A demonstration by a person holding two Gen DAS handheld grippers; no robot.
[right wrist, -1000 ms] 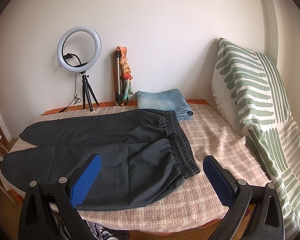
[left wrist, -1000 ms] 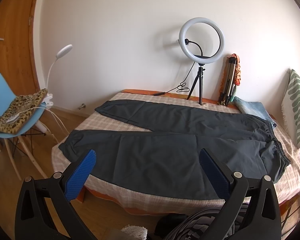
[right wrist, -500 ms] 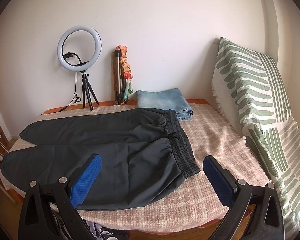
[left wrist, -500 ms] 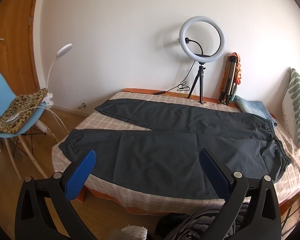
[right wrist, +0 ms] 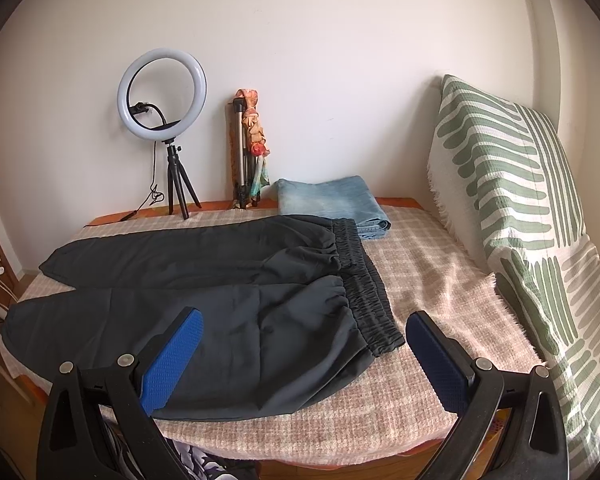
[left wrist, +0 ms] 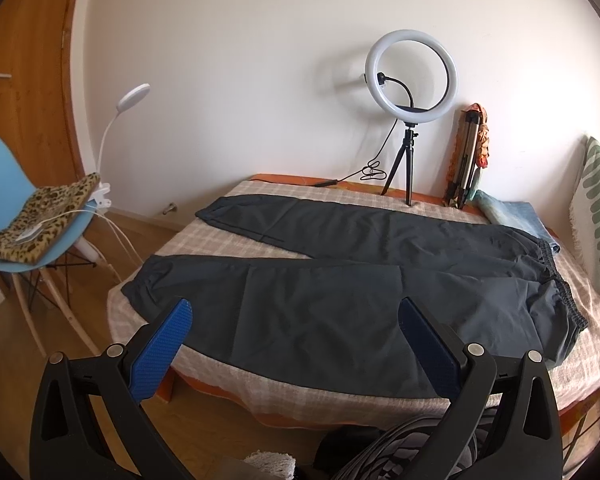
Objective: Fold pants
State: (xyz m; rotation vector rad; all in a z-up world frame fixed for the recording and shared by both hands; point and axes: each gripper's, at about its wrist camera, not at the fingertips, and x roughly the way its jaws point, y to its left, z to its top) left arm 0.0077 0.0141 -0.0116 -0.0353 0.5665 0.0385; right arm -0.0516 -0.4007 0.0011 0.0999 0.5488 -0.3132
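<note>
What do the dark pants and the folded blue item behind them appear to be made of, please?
The dark pants look like thin woven synthetic, matte with a faint sheen: they lie flat with soft creases and a gathered elastic waistband. The folded blue item looks like washed denim, judging by its faded, mottled blue and thick fold.

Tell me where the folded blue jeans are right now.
The folded blue jeans lie at the back of the bed against the wall, just right of the folded tripod and touching the waistband of the dark pants.
</note>
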